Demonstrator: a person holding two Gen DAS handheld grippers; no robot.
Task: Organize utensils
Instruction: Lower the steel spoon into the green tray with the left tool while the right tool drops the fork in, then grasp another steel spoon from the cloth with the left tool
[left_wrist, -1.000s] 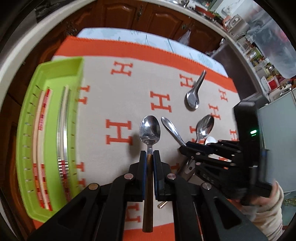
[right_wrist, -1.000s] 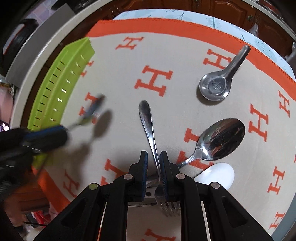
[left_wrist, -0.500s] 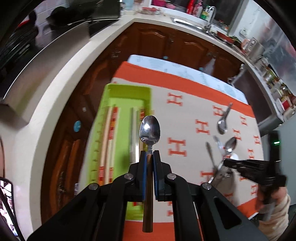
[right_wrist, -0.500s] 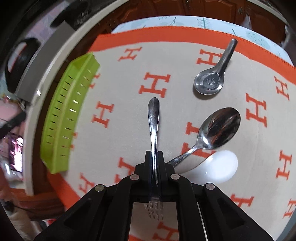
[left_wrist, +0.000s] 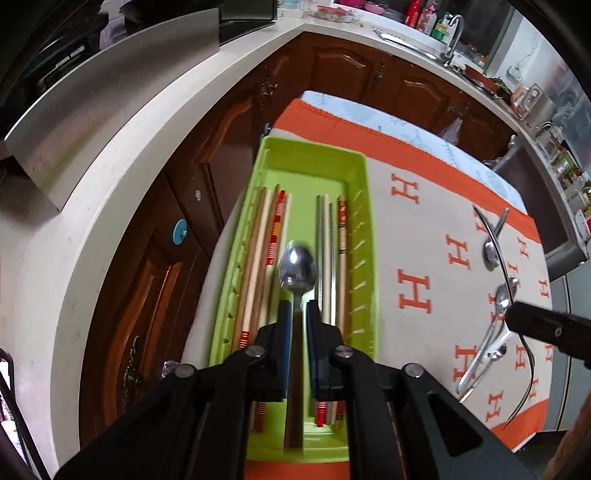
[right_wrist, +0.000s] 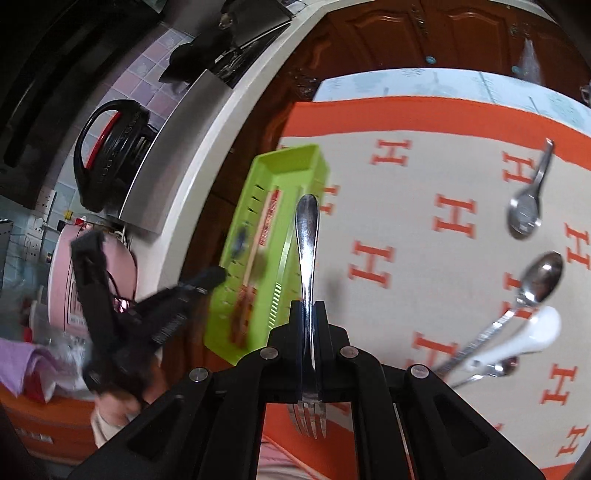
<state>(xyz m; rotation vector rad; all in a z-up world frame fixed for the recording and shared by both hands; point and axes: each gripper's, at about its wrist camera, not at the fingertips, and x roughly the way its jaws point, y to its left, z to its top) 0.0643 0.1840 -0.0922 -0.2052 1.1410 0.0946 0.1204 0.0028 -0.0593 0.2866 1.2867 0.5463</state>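
My left gripper (left_wrist: 298, 308) is shut on a wooden-handled metal spoon (left_wrist: 296, 264) and holds it over the green utensil tray (left_wrist: 314, 155), between two groups of chopsticks (left_wrist: 258, 266). My right gripper (right_wrist: 307, 308) is shut on a steel fork (right_wrist: 306, 236), handle forward, tines (right_wrist: 308, 422) toward the camera, held above the cloth beside the tray (right_wrist: 295, 158). The left gripper (right_wrist: 207, 280) shows blurred in the right wrist view. The right gripper (left_wrist: 546, 325) with the fork shows at the right of the left wrist view.
On the orange-and-beige H-pattern cloth (right_wrist: 424, 229) lie a steel soup spoon (right_wrist: 526, 214), a steel tablespoon (right_wrist: 539, 275), a white ceramic spoon (right_wrist: 532, 332) and a small spoon (right_wrist: 498, 369). Wooden cabinets (left_wrist: 221, 155) and a countertop (left_wrist: 110, 177) stand left of the table.
My left gripper has carried the spoon left and down over the tray. My right gripper has lifted the fork off the cloth and moved it toward the tray.
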